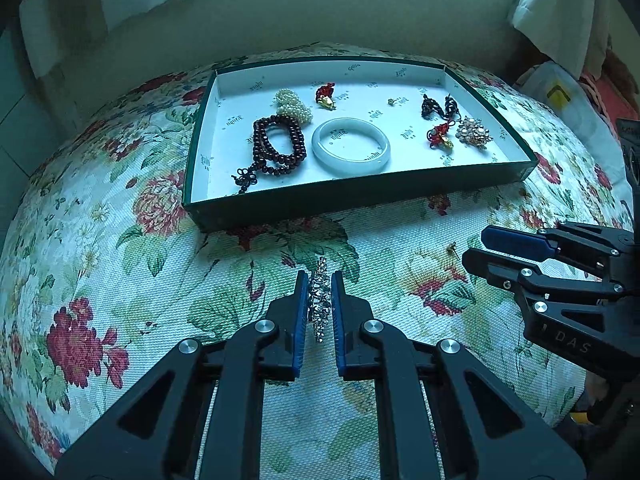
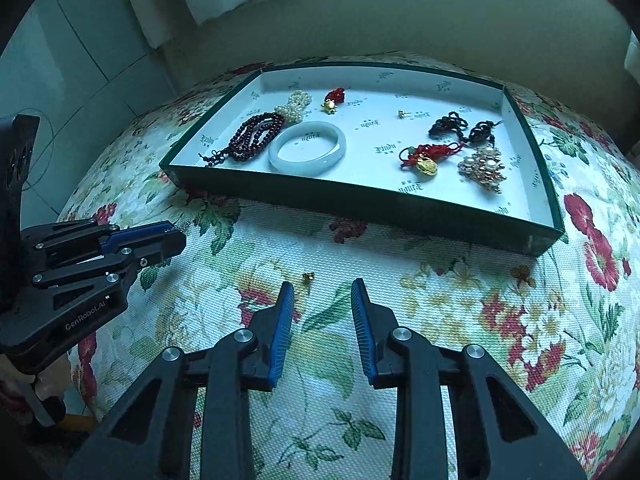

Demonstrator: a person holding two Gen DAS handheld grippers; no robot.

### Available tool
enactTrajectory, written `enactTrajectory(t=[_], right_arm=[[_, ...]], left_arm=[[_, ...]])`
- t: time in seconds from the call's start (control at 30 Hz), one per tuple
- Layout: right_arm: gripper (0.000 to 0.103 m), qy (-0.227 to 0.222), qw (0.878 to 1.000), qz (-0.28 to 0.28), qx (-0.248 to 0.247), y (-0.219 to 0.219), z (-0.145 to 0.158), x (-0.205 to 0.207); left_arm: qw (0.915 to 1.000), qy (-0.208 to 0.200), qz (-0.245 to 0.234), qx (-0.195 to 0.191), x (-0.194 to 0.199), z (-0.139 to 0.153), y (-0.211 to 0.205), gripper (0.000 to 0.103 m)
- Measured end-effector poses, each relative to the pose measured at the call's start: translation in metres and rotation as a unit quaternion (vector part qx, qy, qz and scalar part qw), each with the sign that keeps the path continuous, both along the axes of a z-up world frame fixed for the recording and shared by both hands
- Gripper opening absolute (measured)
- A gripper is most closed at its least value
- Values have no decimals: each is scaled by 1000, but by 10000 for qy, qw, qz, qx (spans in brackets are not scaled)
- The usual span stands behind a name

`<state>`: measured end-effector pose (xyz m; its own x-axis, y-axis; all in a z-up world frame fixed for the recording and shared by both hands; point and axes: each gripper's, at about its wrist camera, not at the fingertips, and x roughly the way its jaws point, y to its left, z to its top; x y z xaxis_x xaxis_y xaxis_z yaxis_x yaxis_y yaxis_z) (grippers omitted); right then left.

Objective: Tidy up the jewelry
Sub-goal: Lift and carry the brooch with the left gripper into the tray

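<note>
A: The left gripper (image 1: 320,292) is clamped tight on a silver rhinestone brooch (image 1: 319,300), pinched upright between the blue pads above the floral cloth (image 1: 100,240), short of the tray.

B: And the right gripper (image 2: 322,292)?

A: Released, jaws spread, nothing between them. It hangs low over the cloth, and a tiny gold earring (image 2: 308,277) lies on the fabric just beyond its tips.

B: What sits in the tray?

A: The green-walled tray (image 1: 360,196) with its white lining holds a dark red bead bracelet (image 1: 278,146) touching a pearl bracelet (image 1: 294,105) at the left. A pale jade bangle (image 1: 351,145) lies flat just beside the beads. On the right, a gold jewelled brooch (image 1: 474,132) rests beside a red knotted charm (image 1: 440,136), with dark beaded pieces (image 1: 436,106) behind them. Another red charm (image 1: 326,96) and a small gold stud (image 1: 392,101) lie near the far wall.
</note>
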<state>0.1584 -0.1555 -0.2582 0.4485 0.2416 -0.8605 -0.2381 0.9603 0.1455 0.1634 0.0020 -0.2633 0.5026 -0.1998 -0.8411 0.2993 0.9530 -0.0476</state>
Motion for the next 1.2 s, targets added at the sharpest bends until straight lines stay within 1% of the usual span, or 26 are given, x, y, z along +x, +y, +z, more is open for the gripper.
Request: enactTrajectory(t=[0.2, 0.3, 0.5, 0.9, 1.2], right_arm=[[25, 43, 10000, 56, -70, 9, -5, 8], [22, 6, 9998, 95, -166, 14, -5, 9], [18, -19, 9996, 145, -245, 17, -4, 9], [8, -24, 9996, 139, -250, 16, -4, 11], [8, -44, 9994, 149, -294, 15, -4, 9]], left_arm=[[10000, 36, 47, -58, 2, -1, 6, 11], [9999, 48, 67, -84, 3, -1, 8, 11], [9999, 63, 89, -104, 4, -1, 9, 11], [9999, 79, 86, -83, 3, -3, 8, 11], [9999, 108, 94, -81, 5, -5, 9, 11]])
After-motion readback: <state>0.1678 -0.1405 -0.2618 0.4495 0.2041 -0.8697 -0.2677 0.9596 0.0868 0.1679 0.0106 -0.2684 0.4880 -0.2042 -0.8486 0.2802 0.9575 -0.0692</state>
